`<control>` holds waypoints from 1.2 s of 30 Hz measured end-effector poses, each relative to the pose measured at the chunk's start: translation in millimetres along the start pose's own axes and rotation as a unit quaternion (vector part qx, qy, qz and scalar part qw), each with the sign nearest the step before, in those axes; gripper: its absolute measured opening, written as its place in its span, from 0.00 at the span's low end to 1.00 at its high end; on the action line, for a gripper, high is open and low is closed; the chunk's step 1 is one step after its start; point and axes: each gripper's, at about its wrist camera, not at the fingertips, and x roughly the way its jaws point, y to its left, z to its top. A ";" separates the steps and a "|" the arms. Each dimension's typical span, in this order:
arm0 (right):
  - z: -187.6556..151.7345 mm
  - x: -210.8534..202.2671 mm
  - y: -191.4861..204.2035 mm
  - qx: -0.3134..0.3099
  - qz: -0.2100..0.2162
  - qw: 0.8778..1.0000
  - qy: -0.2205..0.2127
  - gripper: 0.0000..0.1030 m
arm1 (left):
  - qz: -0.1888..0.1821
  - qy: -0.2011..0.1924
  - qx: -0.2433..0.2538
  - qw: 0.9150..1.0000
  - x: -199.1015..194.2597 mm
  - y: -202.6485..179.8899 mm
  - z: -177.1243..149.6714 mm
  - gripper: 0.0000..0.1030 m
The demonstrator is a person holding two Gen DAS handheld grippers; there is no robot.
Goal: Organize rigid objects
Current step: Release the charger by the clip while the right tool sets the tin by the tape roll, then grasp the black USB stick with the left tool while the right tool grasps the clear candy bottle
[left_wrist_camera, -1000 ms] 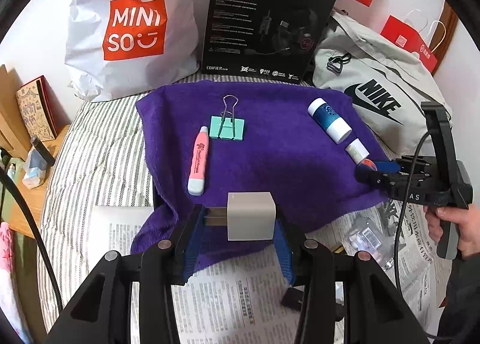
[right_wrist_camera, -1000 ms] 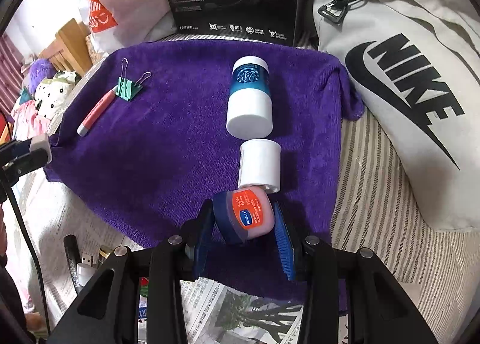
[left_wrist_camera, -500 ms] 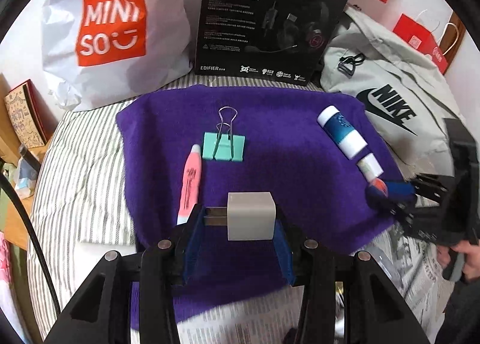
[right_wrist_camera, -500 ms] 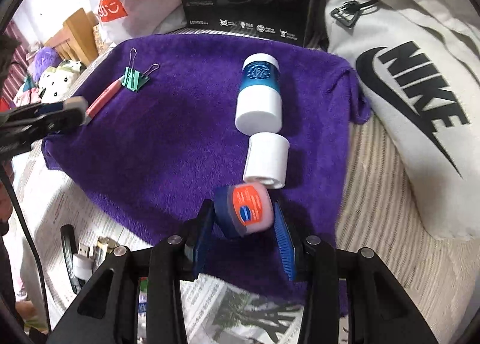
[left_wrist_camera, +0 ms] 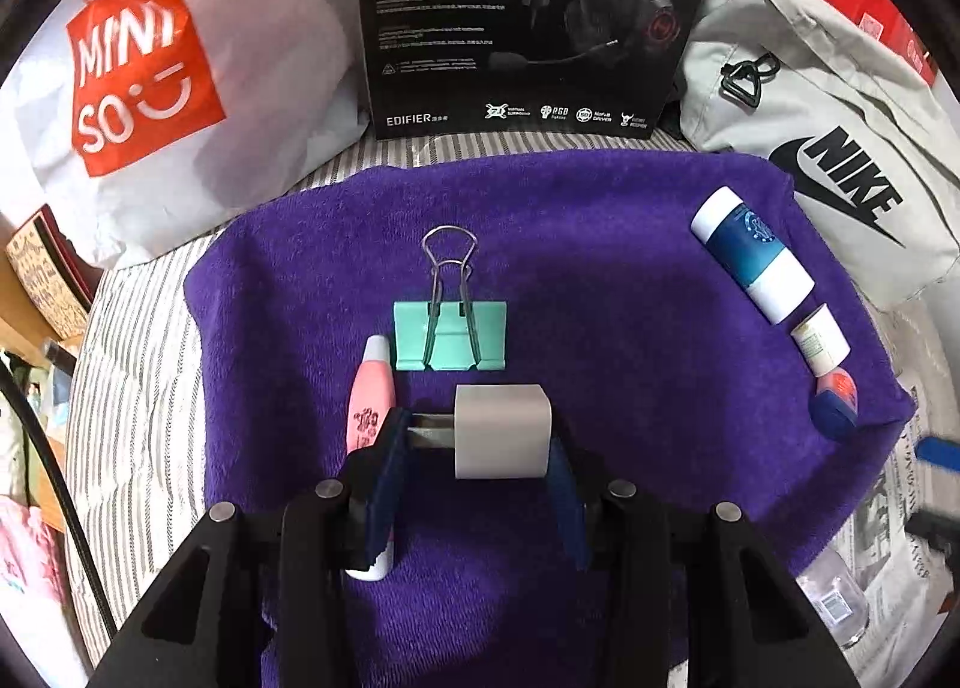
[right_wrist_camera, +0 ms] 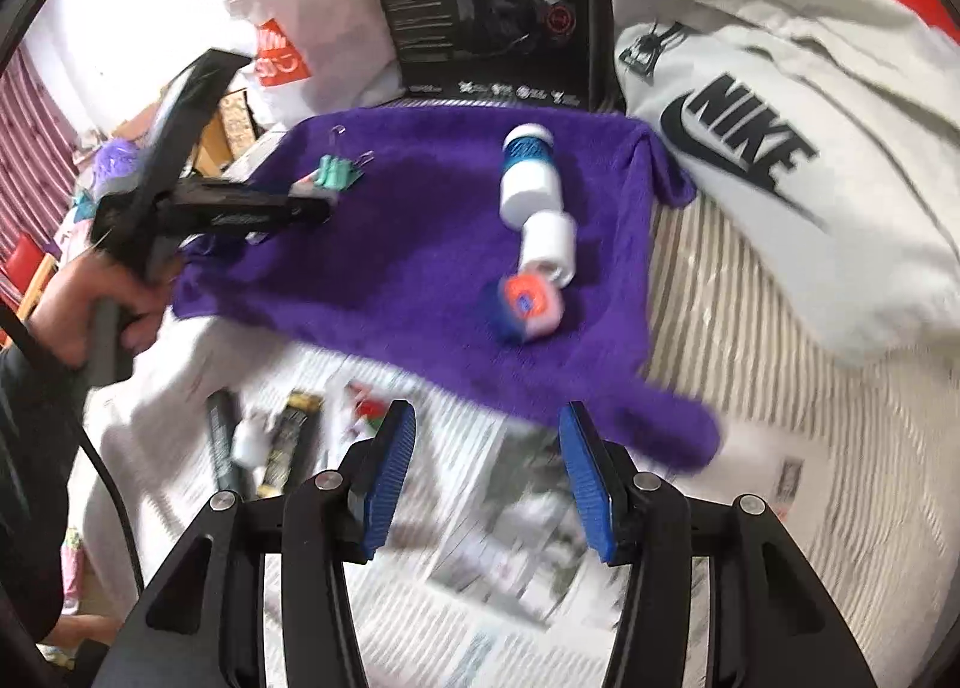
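Item one, my left claw [left_wrist_camera: 474,448]: clamped on a grey charger cube [left_wrist_camera: 503,431], prongs against the left pad, body against the right, held over the purple towel [left_wrist_camera: 600,280]. Just left of that claw, partly under its left finger, lies a pink pen [left_wrist_camera: 367,412]. Directly ahead of the cube lies a teal binder clip [left_wrist_camera: 451,335], wire handles pointing away from me. Far to the claw's right, along the towel's edge, three pieces run in a line: a blue-and-white bottle [left_wrist_camera: 750,254], a small white jar [left_wrist_camera: 821,341] and a blue jar with an orange label [left_wrist_camera: 835,397], each touching or just beside the next. Item two, my right claw [right_wrist_camera: 486,469]: pads spread apart, nothing between them, hanging over newspaper [right_wrist_camera: 492,556] short of the towel's near edge. The orange-labelled jar sits ahead of it on the towel, blurred. Ahead and left of this claw, a hand [right_wrist_camera: 90,298] grips the left tool's handle.
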 end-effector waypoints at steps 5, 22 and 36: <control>-19.8 5.2 11.7 0.001 0.015 1.000 0.013 0.49 | 0.008 0.000 0.007 1.000 4.5 -2.2 -1.5 0.41; -30.5 -3.2 28.9 0.004 0.028 1.000 0.000 0.49 | 0.009 0.001 -0.002 1.000 -23.1 -8.4 -26.9 0.59; -21.4 52.5 66.6 -0.076 0.001 0.996 0.045 0.46 | -0.024 -0.021 -0.028 0.999 -96.0 -4.9 -118.9 0.61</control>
